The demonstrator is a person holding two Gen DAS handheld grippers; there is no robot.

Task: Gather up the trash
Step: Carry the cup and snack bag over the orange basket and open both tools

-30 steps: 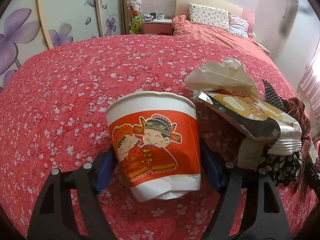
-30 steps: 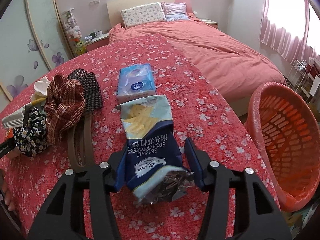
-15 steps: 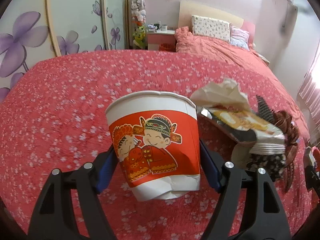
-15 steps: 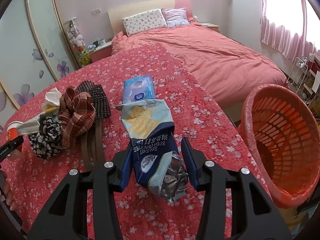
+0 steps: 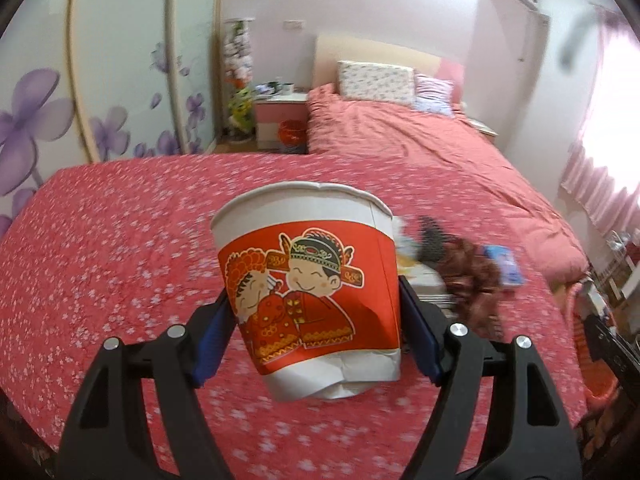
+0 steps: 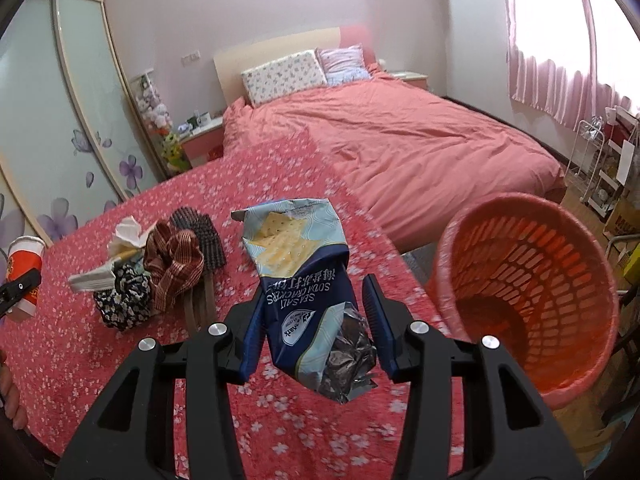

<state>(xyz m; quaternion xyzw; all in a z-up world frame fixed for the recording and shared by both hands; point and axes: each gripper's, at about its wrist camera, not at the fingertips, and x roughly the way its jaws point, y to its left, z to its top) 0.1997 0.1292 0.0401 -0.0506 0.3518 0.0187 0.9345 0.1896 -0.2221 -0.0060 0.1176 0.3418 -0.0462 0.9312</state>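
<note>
L jaws (image 5: 316,316) clamped on cup (image 5: 308,280), R jaws (image 6: 314,320) pinching cracker bag (image 6: 304,280) by its lower half; both held up off the bench (image 5: 100,240). Bin (image 6: 528,292) sits just right of R jaws, beside the bench edge. Risks: cup wall already creased at base, more squeeze = collapse/slip; bag is slick foil, top flops, could snag bin rim. Tissue (image 6: 126,236), cloth pile (image 6: 172,264), brush (image 6: 200,236) left of R jaws, blue pack (image 5: 504,264) to L's right; nothing btw bag & bin.
</note>
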